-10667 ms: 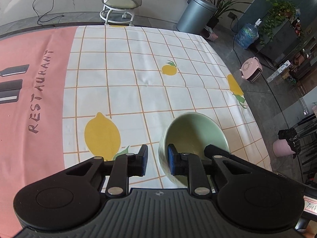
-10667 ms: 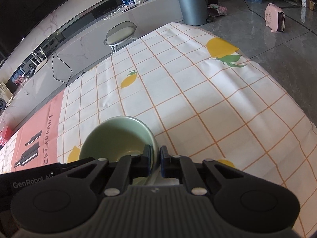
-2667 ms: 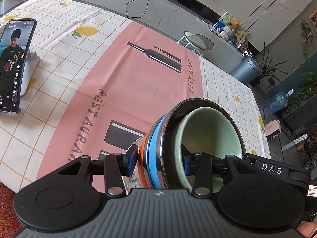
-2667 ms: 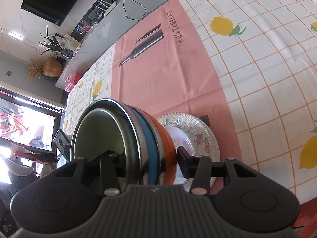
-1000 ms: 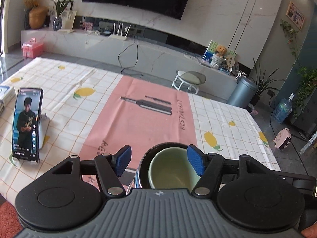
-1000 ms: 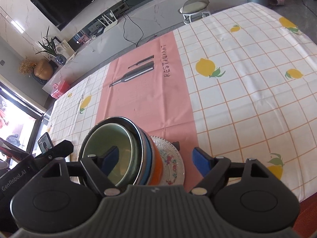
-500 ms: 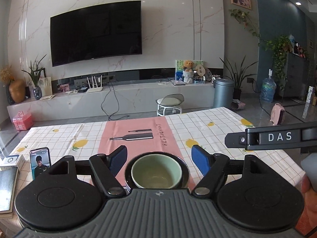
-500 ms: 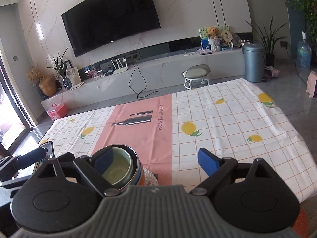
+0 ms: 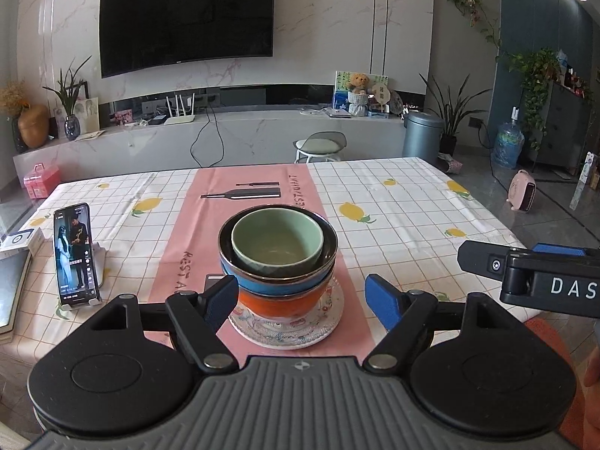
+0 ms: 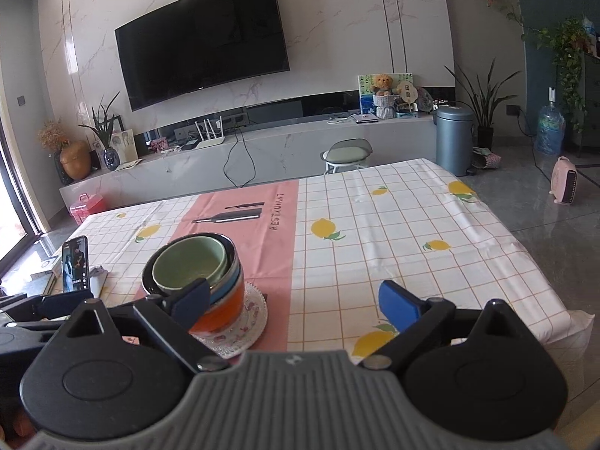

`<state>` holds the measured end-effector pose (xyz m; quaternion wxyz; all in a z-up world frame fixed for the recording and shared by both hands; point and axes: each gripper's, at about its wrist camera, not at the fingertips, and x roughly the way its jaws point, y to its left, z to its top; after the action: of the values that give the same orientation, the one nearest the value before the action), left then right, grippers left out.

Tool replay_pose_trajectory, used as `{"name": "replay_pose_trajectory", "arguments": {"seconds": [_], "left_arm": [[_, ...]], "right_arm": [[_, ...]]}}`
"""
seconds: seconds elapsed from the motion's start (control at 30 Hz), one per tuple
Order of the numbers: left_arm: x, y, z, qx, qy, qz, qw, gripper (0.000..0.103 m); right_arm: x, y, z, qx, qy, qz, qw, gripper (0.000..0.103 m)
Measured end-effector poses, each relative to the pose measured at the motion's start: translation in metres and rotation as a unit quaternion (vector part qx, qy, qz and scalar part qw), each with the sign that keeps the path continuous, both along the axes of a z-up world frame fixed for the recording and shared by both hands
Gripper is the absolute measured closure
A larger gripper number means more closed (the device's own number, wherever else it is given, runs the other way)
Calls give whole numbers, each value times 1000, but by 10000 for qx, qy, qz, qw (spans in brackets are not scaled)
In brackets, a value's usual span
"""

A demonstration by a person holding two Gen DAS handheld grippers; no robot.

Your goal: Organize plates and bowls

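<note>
Both grippers have pulled back and up from the stack since a second ago, when their blue pads flanked the bowls closely; now I look out level across the room.

My left gripper (image 9: pixel 302 298) has its fingers spread wide and holds nothing, with the stack framed between them but apart from both pads. My right gripper (image 10: pixel 294 303) is likewise wide and empty; its left pad overlaps the stack in the right wrist view, though I judge that to be line of sight, not contact.

On the pink runner (image 9: pixel 240 202), near the table's near edge, the green bowl (image 9: pixel 276 238) sits nested in a dark-rimmed bowl (image 9: pixel 330 240), that in a blue bowl (image 9: pixel 270 285), that in an orange bowl (image 9: pixel 285 302), all upright on a patterned glass plate (image 9: pixel 326 328). A phone (image 9: pixel 75 253) stands on its holder to the left.

I see no other dishes on the tablecloth (image 9: pixel 412 210), so I judge the stacking done. What remains, if anything, is only to withdraw.
</note>
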<state>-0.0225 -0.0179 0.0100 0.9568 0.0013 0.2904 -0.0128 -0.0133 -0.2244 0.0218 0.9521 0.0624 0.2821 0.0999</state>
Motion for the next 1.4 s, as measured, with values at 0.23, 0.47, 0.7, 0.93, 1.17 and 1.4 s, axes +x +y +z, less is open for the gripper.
{"name": "replay_pose_trajectory", "arguments": {"seconds": [0.23, 0.47, 0.7, 0.93, 1.17, 1.4], "left_arm": [[-6, -2, -12, 74, 116, 317, 9994, 13], [-11, 2, -11, -54, -173, 394, 9991, 13], [-12, 0, -12, -87, -222, 303, 9993, 13], [-15, 2, -12, -118, -236, 272, 9993, 13], [-16, 2, -11, -129, -234, 255, 9993, 13], [-16, 2, -11, -142, -241, 268, 9992, 13]], "right_arm": [[-5, -1, -12, -8, 73, -221, 9997, 7], [-7, 1, -21, -48, 92, -378, 9992, 7], [-12, 1, -17, -29, -111, -494, 9987, 7], [-12, 3, -18, -56, -68, -491, 9988, 6], [-14, 4, -17, -79, -107, -496, 9987, 6], [-13, 5, -18, -74, -54, -471, 9988, 6]]}}
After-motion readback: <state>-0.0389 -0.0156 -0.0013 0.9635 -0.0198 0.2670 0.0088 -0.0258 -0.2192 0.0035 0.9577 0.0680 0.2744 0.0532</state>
